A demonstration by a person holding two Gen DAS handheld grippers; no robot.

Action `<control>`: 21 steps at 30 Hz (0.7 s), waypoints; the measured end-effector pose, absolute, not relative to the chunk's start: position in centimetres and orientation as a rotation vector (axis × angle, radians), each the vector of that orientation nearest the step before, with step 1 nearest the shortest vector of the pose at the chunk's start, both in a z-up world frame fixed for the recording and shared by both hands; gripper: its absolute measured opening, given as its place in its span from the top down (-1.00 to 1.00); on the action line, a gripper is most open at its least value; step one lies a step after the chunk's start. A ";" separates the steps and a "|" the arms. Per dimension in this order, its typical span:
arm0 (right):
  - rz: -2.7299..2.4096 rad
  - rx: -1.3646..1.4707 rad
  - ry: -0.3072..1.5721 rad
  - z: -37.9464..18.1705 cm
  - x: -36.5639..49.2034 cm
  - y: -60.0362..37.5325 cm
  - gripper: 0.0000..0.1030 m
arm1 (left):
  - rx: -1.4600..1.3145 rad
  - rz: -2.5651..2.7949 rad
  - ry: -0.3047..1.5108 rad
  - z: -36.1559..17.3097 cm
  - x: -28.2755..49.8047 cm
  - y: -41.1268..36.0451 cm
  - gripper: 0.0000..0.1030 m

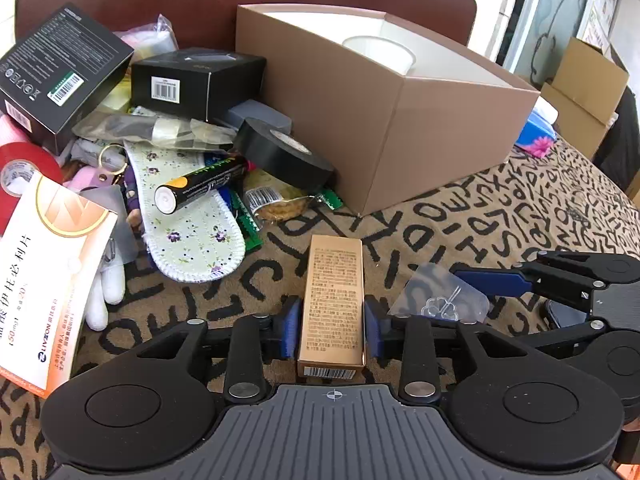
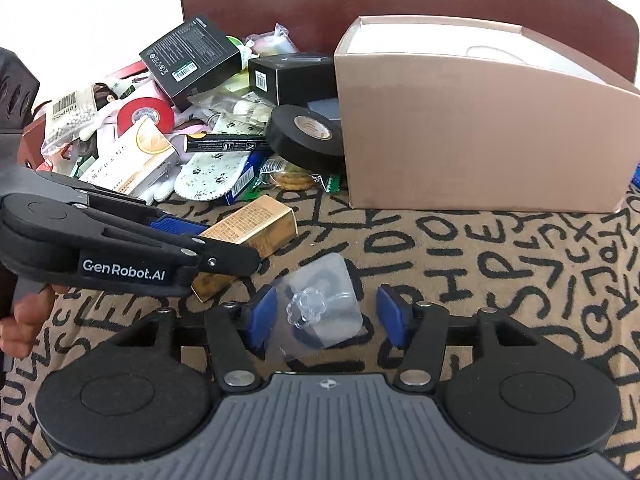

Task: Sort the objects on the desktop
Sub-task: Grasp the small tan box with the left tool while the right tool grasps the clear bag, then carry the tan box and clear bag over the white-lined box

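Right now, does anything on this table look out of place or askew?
Yes: the black tape roll sits tilted, propped against the brown box, and a battery lies loose atop the floral insole.

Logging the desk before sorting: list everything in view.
gold carton: one, gold, between the left claw's pads
clear adhesive hook: one, transparent, between the right claw's pads, untouched
storage box: one, tan, behind, white cup inside
black tape roll: one, black, leaning against the box
red tape roll: one, red, in the pile
battery: one, black-orange, on the floral insole
medicine box: one, white-orange, left
black cartons: two, black, back of the pile
tablecloth: one, tan, black letters
left claw: at the carton
right claw: open
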State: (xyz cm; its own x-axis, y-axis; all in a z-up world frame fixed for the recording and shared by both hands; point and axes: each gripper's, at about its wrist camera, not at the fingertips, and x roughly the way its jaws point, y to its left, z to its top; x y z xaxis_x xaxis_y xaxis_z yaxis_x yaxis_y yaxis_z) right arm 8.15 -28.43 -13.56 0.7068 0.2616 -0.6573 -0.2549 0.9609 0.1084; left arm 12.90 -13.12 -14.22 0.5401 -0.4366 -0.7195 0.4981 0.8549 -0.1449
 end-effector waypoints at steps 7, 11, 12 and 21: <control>0.299 -0.010 0.736 -13.1 7.7 -28.2 0.31 | 0.102 -0.547 0.826 -14.4 12.9 -13.8 0.01; 0.291 -0.005 0.728 -12.8 7.5 -28.1 0.42 | 0.126 -0.537 0.821 -14.5 12.9 -14.1 0.41; 0.290 -0.007 0.719 -12.6 7.3 -28.1 0.47 | 0.122 -0.540 0.826 -14.4 12.9 -14.0 0.42; 0.305 -0.040 0.657 -10.0 5.9 -27.6 0.59 | 0.092 -0.561 0.796 -11.8 11.1 -13.5 0.43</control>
